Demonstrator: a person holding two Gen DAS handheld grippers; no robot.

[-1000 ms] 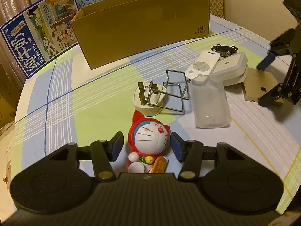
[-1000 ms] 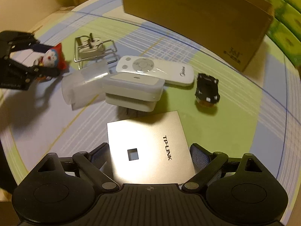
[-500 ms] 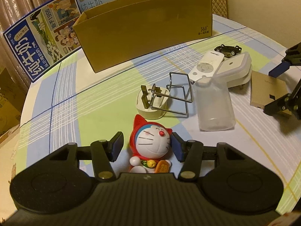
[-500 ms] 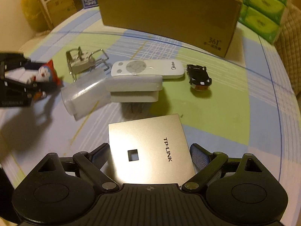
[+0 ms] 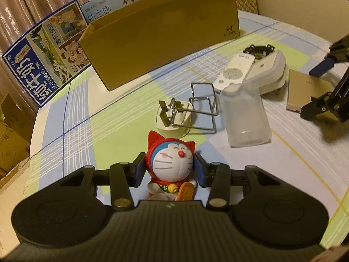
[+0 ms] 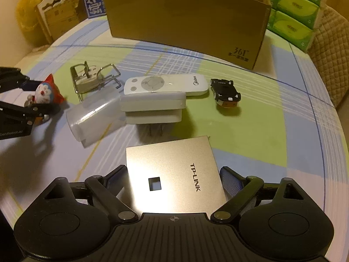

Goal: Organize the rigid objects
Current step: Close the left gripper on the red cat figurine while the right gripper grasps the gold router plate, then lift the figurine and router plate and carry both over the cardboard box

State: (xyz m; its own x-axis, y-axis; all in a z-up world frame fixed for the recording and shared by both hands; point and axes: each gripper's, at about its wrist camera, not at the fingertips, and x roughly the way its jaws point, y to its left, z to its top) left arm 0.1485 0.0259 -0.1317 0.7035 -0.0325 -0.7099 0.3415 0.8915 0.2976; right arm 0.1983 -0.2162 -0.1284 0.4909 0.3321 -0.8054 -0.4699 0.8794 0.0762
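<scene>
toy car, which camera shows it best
The right wrist view: the black toy car lies in plain sight beside the white remote, upside down. In the left wrist view it is small and far off, partly behind the remote.

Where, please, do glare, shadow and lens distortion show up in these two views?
Right wrist view: a bright glare patch washes out the near end of the metal plate, and a dark shadow lies on the tablecloth at left under the other claw. Left wrist view: the cardboard box bows from the fisheye; warm, dim light throughout.

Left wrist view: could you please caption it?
Left gripper closing on the cat figurine, cardboard box beyond.
</scene>
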